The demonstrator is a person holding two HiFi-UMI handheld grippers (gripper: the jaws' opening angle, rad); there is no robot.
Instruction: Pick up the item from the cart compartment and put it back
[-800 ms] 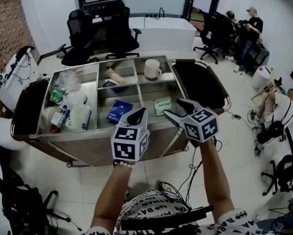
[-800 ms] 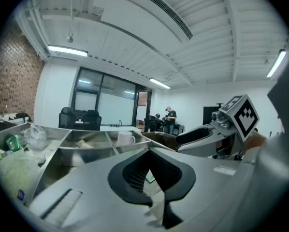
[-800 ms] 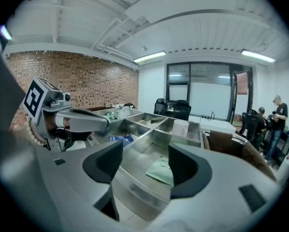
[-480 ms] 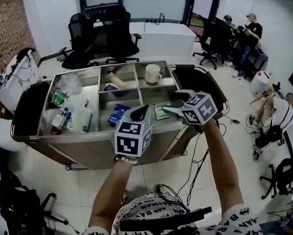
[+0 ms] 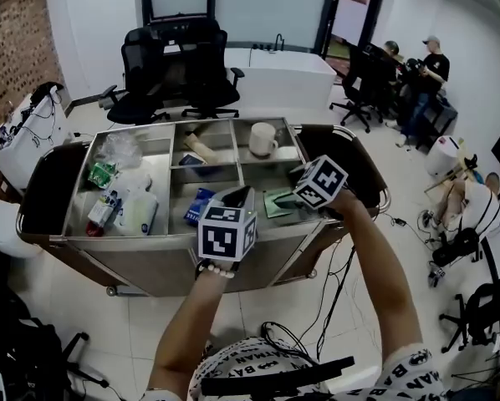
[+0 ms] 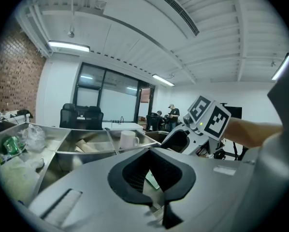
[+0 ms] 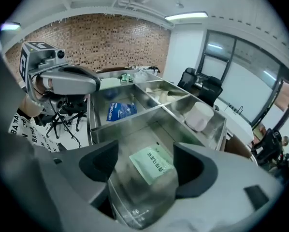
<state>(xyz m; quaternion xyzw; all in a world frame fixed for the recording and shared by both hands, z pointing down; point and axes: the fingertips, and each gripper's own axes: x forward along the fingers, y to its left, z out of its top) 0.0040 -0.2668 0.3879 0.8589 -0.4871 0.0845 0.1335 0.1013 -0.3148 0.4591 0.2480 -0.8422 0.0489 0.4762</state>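
A pale green packet [image 5: 277,200] lies flat in the front right compartment of the steel cart [image 5: 150,257]. My right gripper [image 5: 285,186] hangs just above it, tilted steeply down, jaws open wide and empty. In the right gripper view the packet [image 7: 151,164] shows on the compartment floor between the two fingers, apart from both. My left gripper [image 5: 237,197] is held near the cart's front edge, over the middle compartment, pointing almost level. Its jaws are shut with nothing in them, and it touches nothing.
A blue coffee packet [image 5: 201,205] lies in the middle front compartment, a white mug [image 5: 261,138] in the back right one. Plastic bags and bottles [image 5: 120,203] fill the left compartment. Office chairs [image 5: 179,65] stand behind the cart; people [image 5: 426,69] sit at the far right.
My right gripper has moved forward over the cart and tipped down toward the green packet. The left gripper has shifted only slightly forward.
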